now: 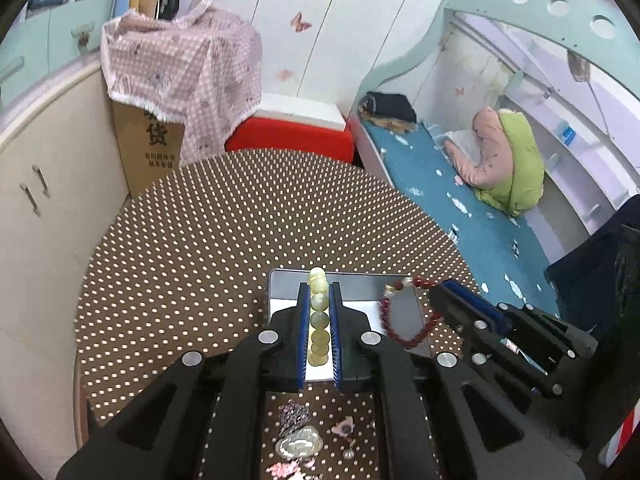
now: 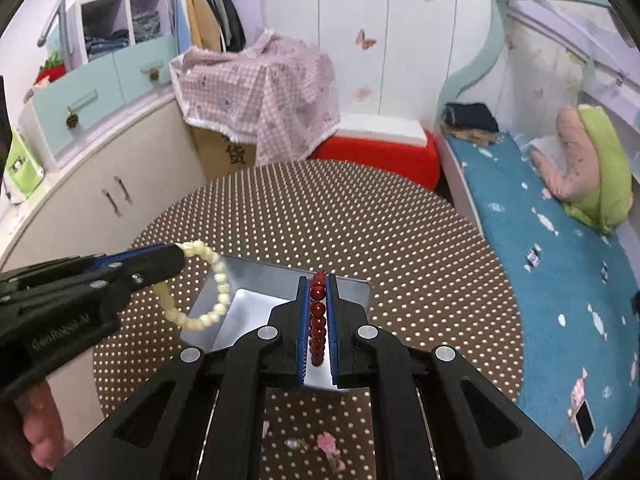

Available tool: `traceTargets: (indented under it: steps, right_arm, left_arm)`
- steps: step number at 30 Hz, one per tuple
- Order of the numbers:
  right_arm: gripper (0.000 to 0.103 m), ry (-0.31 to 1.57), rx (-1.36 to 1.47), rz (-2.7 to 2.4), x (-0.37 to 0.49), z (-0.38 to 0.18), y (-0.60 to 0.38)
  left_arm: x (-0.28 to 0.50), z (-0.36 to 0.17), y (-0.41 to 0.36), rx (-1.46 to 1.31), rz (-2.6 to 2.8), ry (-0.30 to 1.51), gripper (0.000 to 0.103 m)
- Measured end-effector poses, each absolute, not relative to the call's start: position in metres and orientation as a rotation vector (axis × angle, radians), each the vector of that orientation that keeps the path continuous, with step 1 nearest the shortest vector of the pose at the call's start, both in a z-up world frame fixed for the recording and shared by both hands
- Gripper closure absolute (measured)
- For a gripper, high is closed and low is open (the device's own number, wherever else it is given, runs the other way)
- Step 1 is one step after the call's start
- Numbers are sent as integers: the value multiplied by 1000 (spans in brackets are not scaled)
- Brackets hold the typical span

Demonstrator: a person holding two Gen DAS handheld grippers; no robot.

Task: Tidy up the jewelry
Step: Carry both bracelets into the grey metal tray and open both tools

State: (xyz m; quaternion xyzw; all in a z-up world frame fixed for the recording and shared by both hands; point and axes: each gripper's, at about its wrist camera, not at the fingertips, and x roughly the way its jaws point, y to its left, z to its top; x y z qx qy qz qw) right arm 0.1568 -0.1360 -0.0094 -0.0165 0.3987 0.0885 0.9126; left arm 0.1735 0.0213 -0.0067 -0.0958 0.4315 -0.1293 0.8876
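My left gripper (image 1: 319, 292) is shut on a pale yellow-green bead bracelet (image 1: 319, 316), held above the silver metal tray (image 1: 286, 282) on the dotted brown table. From the right wrist view the same bracelet (image 2: 214, 292) hangs as a loop from the left gripper (image 2: 182, 254) over the tray's left wall (image 2: 200, 300). My right gripper (image 2: 319, 280) is shut on a dark red bead bracelet (image 2: 318, 320) above the tray. In the left wrist view the red bracelet (image 1: 400, 320) dangles from the right gripper (image 1: 438, 288) over the tray's right side.
Small jewelry pieces lie on the table near me: a silvery pendant (image 1: 300, 442), a pink charm (image 1: 344, 428), pink flower pieces (image 2: 330, 442). The round dotted table (image 1: 240, 220) stands between a cream cabinet (image 1: 36, 200), a covered cardboard box (image 1: 156, 148), a red stool (image 1: 292, 136) and a blue bed (image 1: 460, 216).
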Motion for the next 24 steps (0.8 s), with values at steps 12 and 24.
traceTargets:
  steps: [12,24]
  right_arm:
    - [92,997,-16,196,191,-72,-133]
    - [32,883,27,86,173,-37,-163]
  left_arm:
    - [207,-68,5,-189,-253,1069,94]
    - [185,-34,11,-115,-187,959,49]
